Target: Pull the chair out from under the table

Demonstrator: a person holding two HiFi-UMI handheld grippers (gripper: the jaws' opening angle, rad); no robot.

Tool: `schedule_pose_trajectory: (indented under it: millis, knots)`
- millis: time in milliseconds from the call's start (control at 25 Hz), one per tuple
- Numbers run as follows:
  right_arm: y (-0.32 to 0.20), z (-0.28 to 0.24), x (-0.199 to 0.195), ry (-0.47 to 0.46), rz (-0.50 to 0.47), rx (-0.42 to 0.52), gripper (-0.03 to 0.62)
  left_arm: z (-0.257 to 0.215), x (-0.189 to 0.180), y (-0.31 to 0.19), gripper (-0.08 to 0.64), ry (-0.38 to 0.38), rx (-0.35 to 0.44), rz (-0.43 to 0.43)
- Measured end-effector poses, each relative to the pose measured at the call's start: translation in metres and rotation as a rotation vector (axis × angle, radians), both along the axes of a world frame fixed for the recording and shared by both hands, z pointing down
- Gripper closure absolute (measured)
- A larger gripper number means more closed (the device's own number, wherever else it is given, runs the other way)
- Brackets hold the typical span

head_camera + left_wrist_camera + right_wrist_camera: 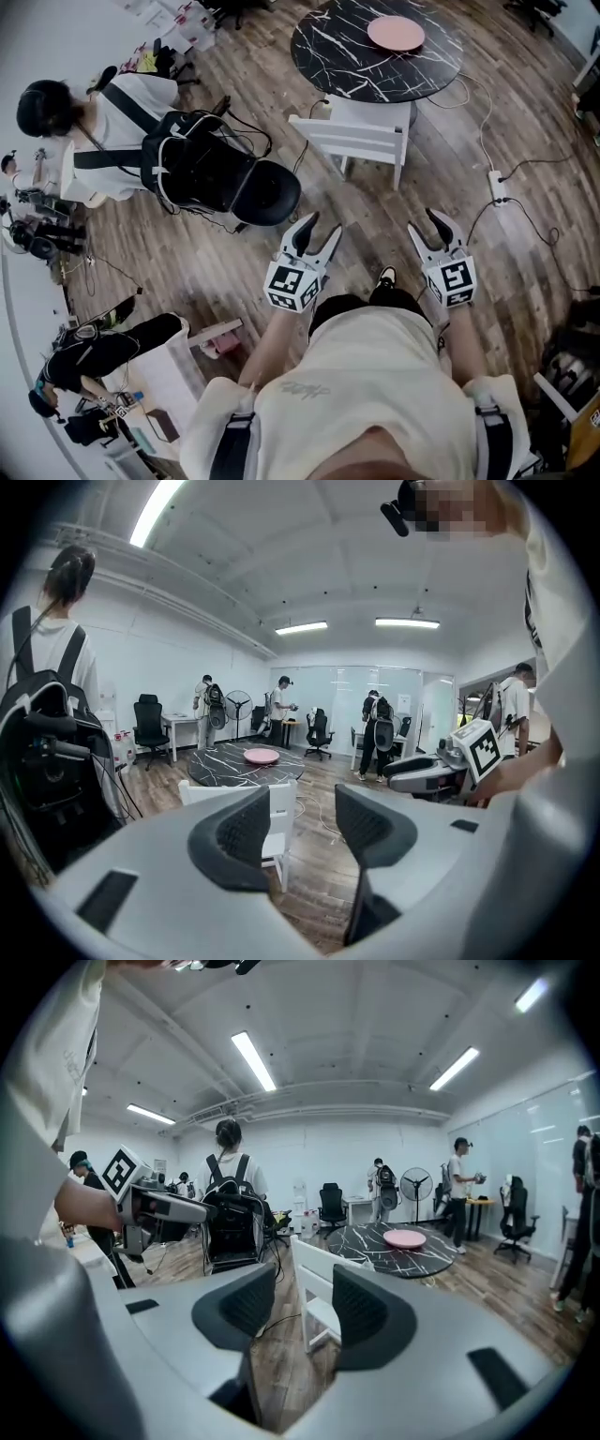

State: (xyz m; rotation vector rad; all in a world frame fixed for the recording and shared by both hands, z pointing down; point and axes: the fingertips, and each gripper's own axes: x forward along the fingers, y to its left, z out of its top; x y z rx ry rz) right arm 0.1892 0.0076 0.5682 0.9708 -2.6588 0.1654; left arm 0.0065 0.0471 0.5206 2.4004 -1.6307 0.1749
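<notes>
partly hidden: chair [349, 139] front under table [342, 52]

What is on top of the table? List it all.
Only a pink plate lies on the black table. The tabletop hides whatever is beneath it, including how far the chair at its near edge reaches under.

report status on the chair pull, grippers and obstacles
Left gripper, right gripper open, empty. White chair untouched at black marble table, ahead. Power strip on floor right of it; person with backpack left.
</notes>
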Motion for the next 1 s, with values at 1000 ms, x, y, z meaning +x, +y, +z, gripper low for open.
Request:
schedule_pose_trajectory:
  millis: [1000]
  knots:
    - [-0.09,0.022,-0.048,0.074,-0.023,-0.084,0.399,0.025,-0.055,-0.119,0.321,0.051,-0.046,-0.001]
